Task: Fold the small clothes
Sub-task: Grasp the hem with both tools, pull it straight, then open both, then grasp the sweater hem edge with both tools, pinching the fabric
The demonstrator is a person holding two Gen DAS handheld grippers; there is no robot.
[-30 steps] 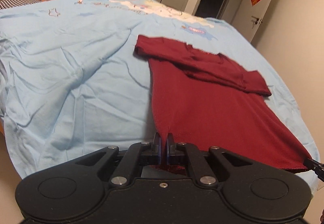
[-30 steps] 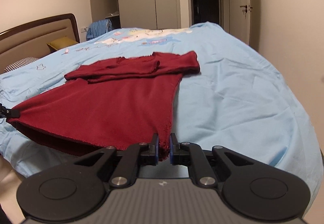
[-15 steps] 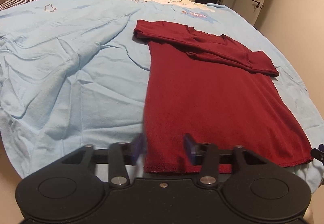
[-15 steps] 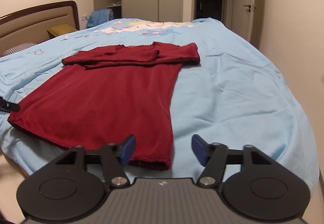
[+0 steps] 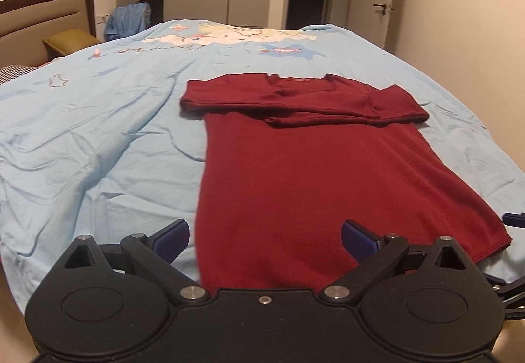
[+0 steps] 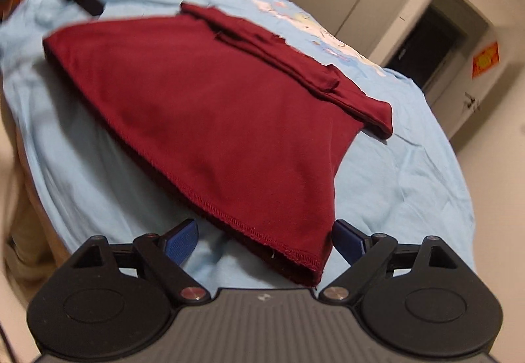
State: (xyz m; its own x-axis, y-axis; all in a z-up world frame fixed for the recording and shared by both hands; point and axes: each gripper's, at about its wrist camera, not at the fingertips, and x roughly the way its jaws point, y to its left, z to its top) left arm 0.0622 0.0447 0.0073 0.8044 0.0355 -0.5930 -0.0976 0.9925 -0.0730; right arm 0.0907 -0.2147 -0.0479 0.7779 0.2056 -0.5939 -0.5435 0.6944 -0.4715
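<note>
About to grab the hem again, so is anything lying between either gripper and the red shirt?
Nothing visible. The left gripper and right gripper are both open at the hem of the red shirt, which lies on bare blue bedsheet.

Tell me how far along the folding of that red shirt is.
Partway. Done: both sleeves of the red shirt lie folded across its chest, and it rests flat on the blue bedsheet. In hand: nothing; the left gripper and right gripper are open at the hem. Left: folding the body.

Dim, warm indoor light is falling evenly with soft shadows, fisheye edges are bending and darkening, and the right view is smearing with motion blur.
</note>
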